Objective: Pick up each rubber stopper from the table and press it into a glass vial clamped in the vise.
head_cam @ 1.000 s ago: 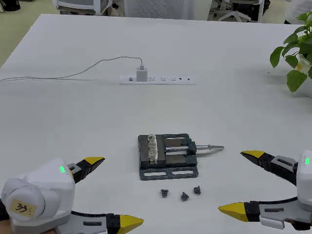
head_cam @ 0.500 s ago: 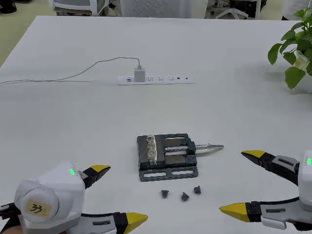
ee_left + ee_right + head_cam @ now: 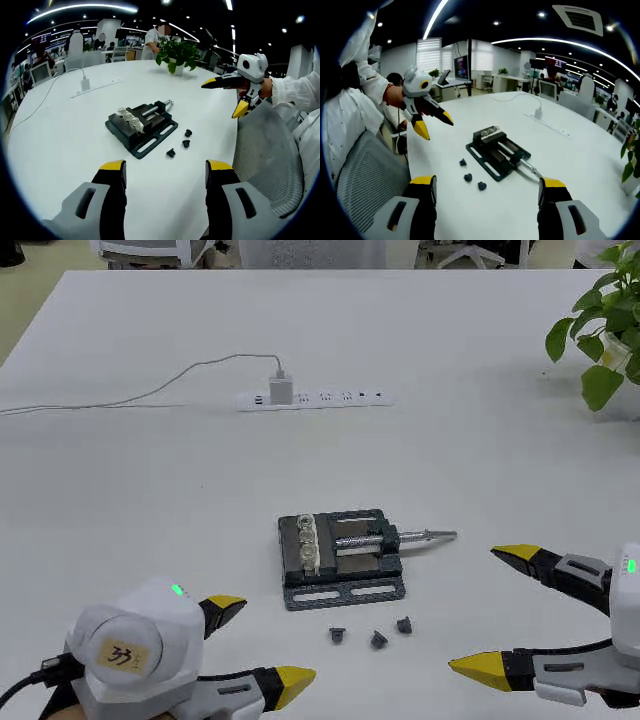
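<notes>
1. A white table (image 3: 450, 360) stands in an open office lit by ceiling strips. Behind the vise (image 3: 342, 558) lies a power strip (image 3: 312, 398) with a charger plugged in, and a leafy plant (image 3: 600, 335) sits far to its right.
2. A round sticker (image 3: 122, 655) on the left gripper (image 3: 270, 638) reads "33".
3. Glass vials (image 3: 307, 542) stand clamped in the vise; three rubber stoppers (image 3: 378, 640) lie just in front of it.
4. Both grippers are spread wide and empty, the left one front-left of the vise and the right gripper (image 3: 479, 608) front-right.
5. Over the last second the left gripper has drawn nearer the vise, while the right has kept its place.
</notes>
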The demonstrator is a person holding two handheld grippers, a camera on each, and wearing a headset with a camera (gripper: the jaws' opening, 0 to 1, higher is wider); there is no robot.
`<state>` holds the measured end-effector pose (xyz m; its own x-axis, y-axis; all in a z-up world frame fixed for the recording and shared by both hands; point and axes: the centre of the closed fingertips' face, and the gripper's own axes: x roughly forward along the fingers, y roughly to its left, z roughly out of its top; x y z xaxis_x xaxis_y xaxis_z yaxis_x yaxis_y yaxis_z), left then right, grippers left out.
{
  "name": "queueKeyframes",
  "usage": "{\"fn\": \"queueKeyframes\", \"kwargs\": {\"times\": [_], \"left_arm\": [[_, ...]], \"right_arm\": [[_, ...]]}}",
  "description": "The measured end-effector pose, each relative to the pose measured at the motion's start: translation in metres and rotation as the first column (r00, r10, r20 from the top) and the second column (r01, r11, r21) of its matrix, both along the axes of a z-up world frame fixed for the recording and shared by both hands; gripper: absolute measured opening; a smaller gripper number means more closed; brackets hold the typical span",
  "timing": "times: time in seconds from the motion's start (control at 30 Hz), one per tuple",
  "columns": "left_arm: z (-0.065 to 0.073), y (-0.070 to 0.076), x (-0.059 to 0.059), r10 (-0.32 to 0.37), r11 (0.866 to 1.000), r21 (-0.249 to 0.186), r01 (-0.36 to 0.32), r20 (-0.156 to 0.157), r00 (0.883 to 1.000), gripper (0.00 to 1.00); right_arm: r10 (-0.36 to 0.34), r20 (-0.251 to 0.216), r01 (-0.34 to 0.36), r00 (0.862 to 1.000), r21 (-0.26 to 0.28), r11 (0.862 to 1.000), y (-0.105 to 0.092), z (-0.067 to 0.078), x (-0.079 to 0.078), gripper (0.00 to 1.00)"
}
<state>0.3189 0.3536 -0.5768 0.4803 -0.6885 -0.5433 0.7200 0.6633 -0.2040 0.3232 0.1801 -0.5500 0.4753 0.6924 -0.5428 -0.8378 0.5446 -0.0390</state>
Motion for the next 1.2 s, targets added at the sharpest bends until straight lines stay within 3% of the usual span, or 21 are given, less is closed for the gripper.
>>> {"fn": "queueKeyframes", "kwargs": {"times": [0.33, 0.73, 1.2], "left_arm": [[-0.011, -0.019, -0.004, 0.020, 1.000, -0.015, -0.021, -0.072, 0.997, 0.53], [-0.024, -0.027, -0.006, 0.029, 1.000, 0.005, -0.029, -0.120, 0.992, 0.36], [-0.036, -0.039, -0.006, 0.070, 0.996, -0.032, -0.078, -0.204, 0.976, 0.24]], "right_arm": [[-0.005, -0.001, 0.005, 1.000, 0.006, 1.000, -0.001, 0.001, 0.000, 0.81], [-0.005, -0.003, 0.005, 1.000, 0.009, 1.000, -0.001, 0.000, -0.001, 0.79], [-0.009, -0.012, 0.009, 1.000, 0.008, 1.000, -0.001, -0.003, -0.003, 0.78]]}}
